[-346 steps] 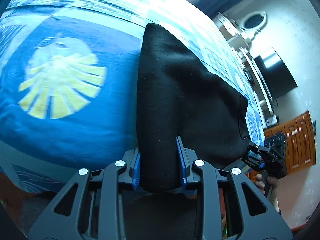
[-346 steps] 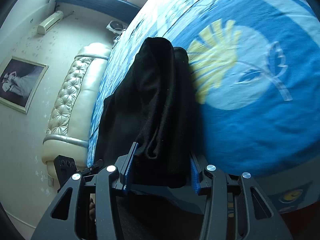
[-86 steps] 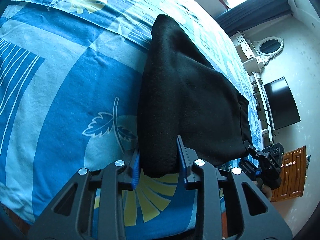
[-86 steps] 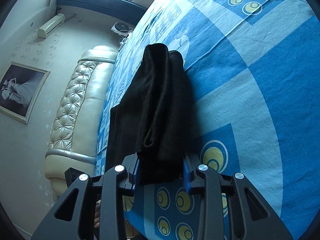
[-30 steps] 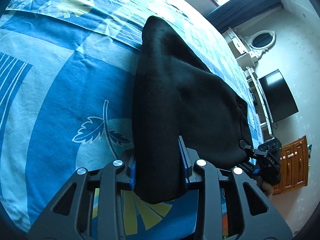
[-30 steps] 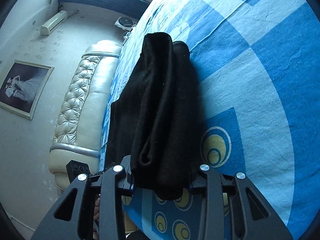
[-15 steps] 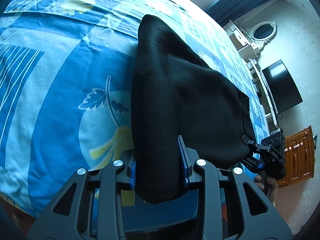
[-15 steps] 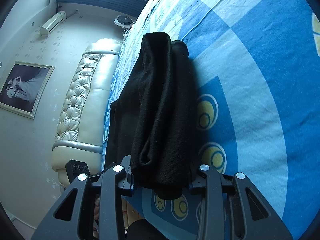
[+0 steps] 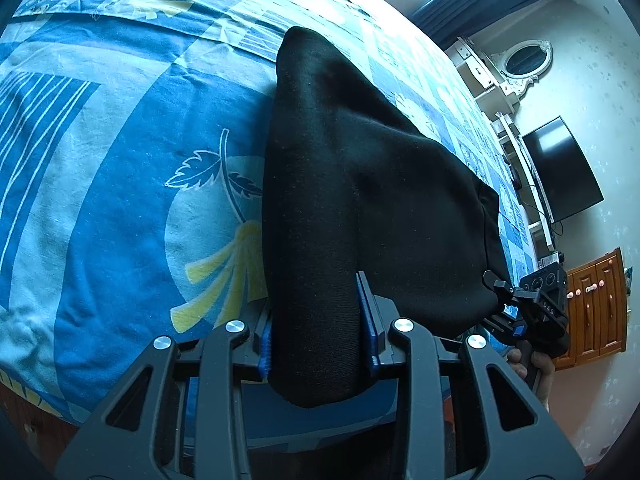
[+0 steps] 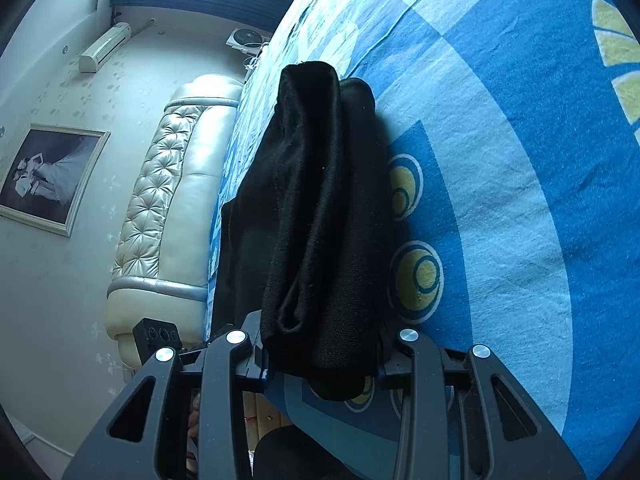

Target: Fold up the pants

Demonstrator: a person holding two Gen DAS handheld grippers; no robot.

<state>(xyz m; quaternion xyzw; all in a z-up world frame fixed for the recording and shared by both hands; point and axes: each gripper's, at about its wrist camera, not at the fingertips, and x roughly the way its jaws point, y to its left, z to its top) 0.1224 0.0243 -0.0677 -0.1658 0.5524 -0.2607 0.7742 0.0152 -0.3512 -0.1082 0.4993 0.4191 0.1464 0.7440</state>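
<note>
Both your grippers, left gripper (image 9: 318, 322) and right gripper (image 10: 320, 344), stayed clamped on the black pants (image 9: 360, 184), dragging them toward the bed (image 9: 120, 160) edge; fold unfinished.

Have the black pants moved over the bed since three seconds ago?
Yes. In the left wrist view the pants now cover more of the yellow fan print on the bedspread, so they have come nearer the bed's near edge.

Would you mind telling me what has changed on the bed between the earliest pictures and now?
The black pants, clamped in both grippers, were carried across the bedspread: the print beneath them changed from one yellow fan to leaf and ring patterns. Nothing was released or newly grasped. The left gripper and right gripper still pinch the same folded ends.
</note>
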